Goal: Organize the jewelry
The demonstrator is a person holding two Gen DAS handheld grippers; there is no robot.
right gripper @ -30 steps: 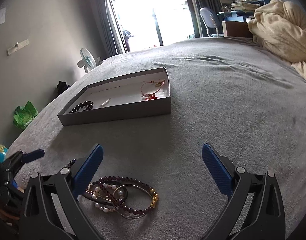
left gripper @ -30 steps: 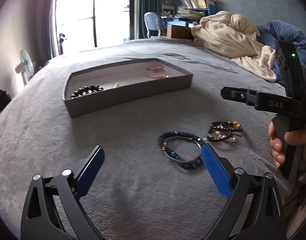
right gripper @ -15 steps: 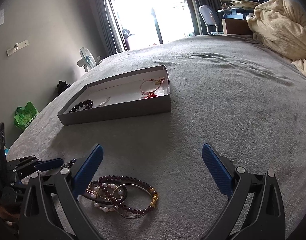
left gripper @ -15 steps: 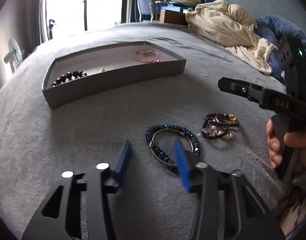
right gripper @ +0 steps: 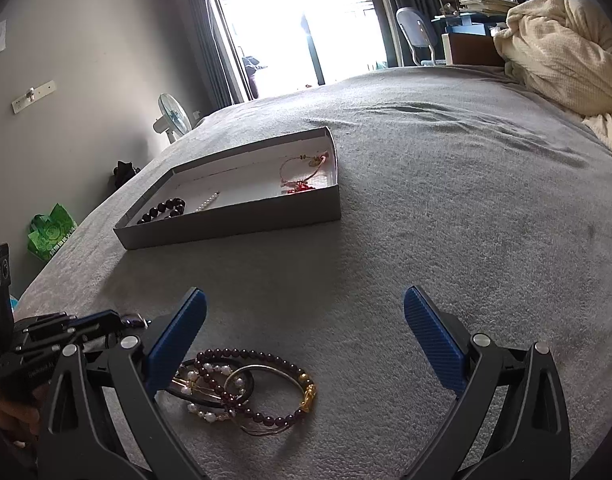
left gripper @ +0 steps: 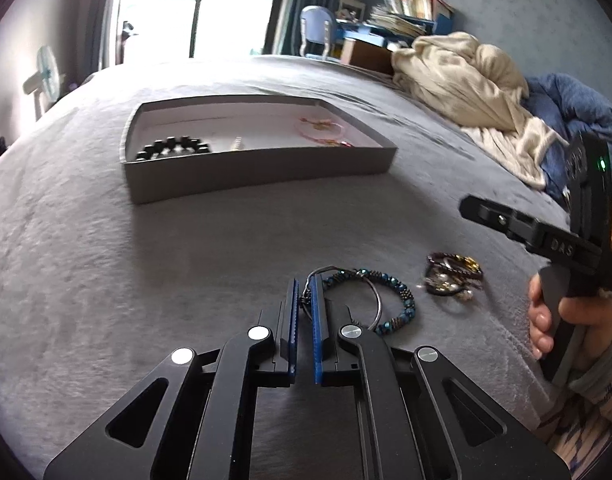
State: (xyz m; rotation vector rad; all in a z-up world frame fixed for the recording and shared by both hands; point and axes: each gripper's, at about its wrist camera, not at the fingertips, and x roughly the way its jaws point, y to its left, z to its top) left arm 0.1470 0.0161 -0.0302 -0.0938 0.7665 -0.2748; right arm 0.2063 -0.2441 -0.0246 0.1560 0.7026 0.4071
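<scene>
My left gripper (left gripper: pixel 304 286) is shut on the near left side of a blue beaded bracelet (left gripper: pixel 402 300) with a thin metal bangle, which lies on the grey bed. A pile of purple, pearl and gold bracelets (left gripper: pixel 454 276) lies to its right; it also shows in the right wrist view (right gripper: pixel 245 388). My right gripper (right gripper: pixel 303 316) is open and empty, just above and beyond that pile. The grey tray (left gripper: pixel 257 170) farther back holds a black bead bracelet (left gripper: pixel 173 148), a small pearl piece (left gripper: pixel 237 143) and a pink cord bracelet (left gripper: pixel 322 130).
The grey blanket (right gripper: pixel 446 200) covers the bed. A cream quilt (left gripper: pixel 458 80) and blue bedding (left gripper: pixel 574 108) are heaped at the back right. A fan (right gripper: pixel 173 116), a green bag (right gripper: pixel 51 232) and a window lie beyond the bed's left edge.
My left gripper has moved forward to the blue bracelet and closed on its edge. My right gripper has stayed open over the pile.
</scene>
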